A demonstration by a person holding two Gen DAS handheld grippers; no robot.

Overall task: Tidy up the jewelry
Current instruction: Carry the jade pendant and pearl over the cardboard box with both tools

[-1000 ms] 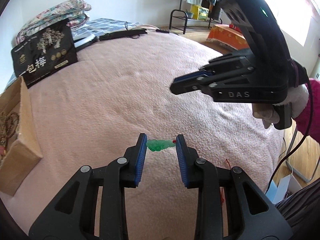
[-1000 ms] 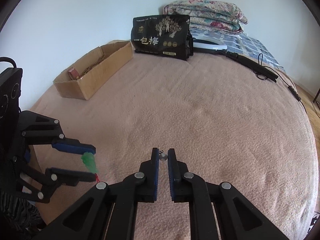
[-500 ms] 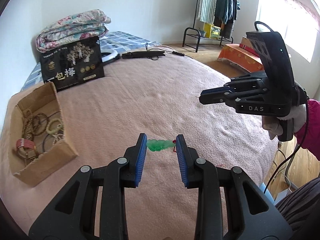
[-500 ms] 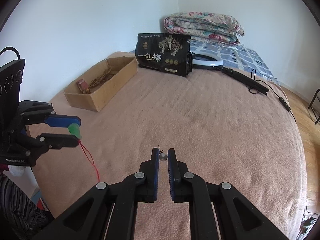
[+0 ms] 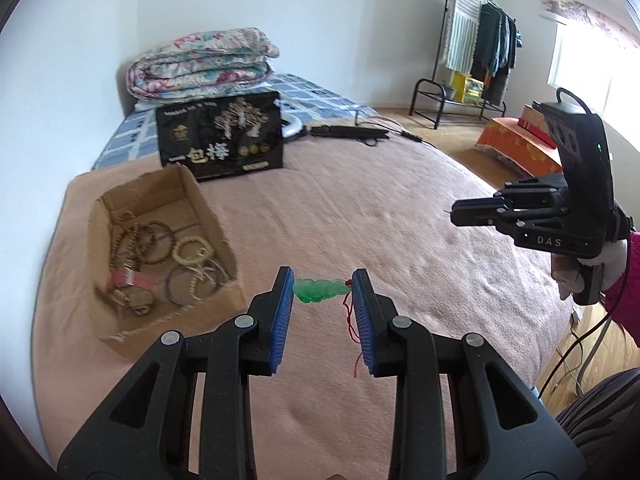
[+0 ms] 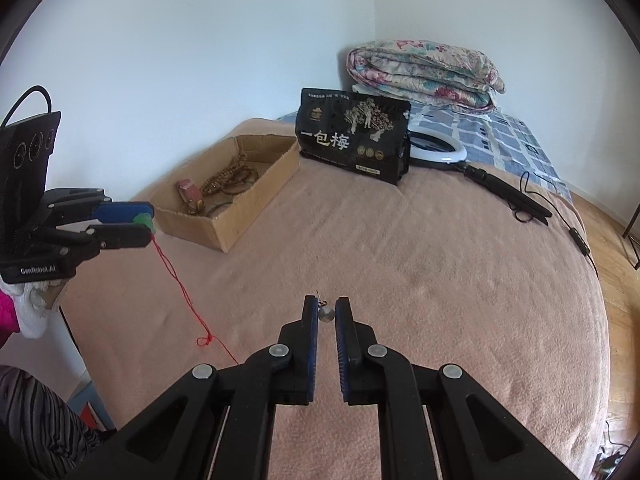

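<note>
My left gripper (image 5: 322, 286) is shut on a green jade pendant (image 5: 319, 290), held above the pink blanket; its red cord (image 6: 182, 288) hangs down onto the bed. It also shows in the right wrist view (image 6: 138, 222). My right gripper (image 6: 327, 308) is shut on a small silver bead earring (image 6: 326, 313), held in the air; in the left wrist view it shows at the right (image 5: 460, 214). The cardboard box (image 5: 224, 236) with bracelets and bead strings (image 5: 160, 256) lies on the bed left of and beyond the left gripper.
A black snack bag (image 5: 220, 136) stands behind the box. A folded floral quilt (image 5: 200, 64) lies at the head of the bed. A ring light with black stand and cable (image 6: 480, 172) lies on the bed. A clothes rack (image 5: 476, 48) stands across the room.
Both grippers have risen from the bed with their loads. The left gripper has swung toward the cardboard box, which now shows its contents. The pendant's red cord now hangs stretched out.
</note>
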